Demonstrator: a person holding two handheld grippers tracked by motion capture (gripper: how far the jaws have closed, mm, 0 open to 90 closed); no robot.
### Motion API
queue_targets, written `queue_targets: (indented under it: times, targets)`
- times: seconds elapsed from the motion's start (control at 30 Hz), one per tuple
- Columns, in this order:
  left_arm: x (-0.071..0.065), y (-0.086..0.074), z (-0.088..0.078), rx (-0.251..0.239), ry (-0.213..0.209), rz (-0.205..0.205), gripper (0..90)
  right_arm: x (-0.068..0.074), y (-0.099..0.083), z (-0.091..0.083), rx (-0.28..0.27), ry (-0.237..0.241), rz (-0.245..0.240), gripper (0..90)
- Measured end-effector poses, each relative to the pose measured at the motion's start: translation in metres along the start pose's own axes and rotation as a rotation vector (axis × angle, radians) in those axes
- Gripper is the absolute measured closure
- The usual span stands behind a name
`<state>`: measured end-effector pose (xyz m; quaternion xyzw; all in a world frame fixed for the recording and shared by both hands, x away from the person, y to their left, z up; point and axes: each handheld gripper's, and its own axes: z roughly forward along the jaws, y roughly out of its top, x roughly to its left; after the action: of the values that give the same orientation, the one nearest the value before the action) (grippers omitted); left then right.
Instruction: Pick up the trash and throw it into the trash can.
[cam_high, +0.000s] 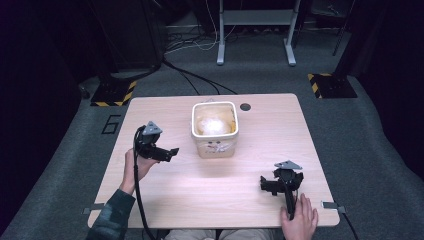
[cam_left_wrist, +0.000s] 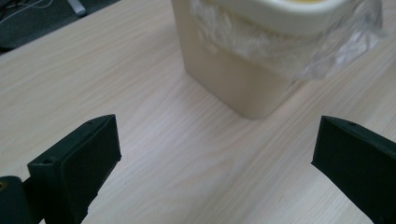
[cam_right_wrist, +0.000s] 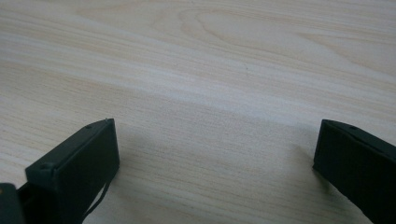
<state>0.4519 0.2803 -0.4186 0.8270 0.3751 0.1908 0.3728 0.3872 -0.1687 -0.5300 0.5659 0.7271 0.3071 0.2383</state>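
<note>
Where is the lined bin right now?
High view: the bin stands mid-table toward the far edge, right of the left hand-held gripper, beside a round table hole.

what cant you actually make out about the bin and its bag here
- Bin contents: high view, glare on the plastic bag liner washes them out.
- Bin rim and top: left gripper view, cut off by the upper edge.
- Marks on the bin's front: high view, too small to read.

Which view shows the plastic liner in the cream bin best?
The high view: it shows the whole bin from above, with the plastic liner inside and folded over the rim. The left gripper view shows the liner's overhang on one corner; the right gripper view shows bare table.
</note>
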Motion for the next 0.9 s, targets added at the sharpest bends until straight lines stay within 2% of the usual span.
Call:
queue_targets:
  times: [0.17,0.37,0.5,0.73,0.9]
  targets:
    - [0.007,-0.027,0.001,0.038,0.009,-0.036,0.1,0.000,0.000,0.000,0.000,0.000,0.000,0.0]
    - [0.015,-0.059,0.003,0.053,0.020,-0.085,0.1,0.000,0.000,0.000,0.000,0.000,0.000,0.0]
    - [0.018,-0.080,0.005,0.047,0.029,-0.129,0.1,0.000,0.000,0.000,0.000,0.000,0.000,0.0]
    - [0.021,-0.116,0.010,0.053,0.022,-0.213,0.1,0.000,0.000,0.000,0.000,0.000,0.000,0.0]
    - [0.021,-0.131,0.014,0.052,0.032,-0.229,0.1,0.000,0.000,0.000,0.000,0.000,0.000,0.0]
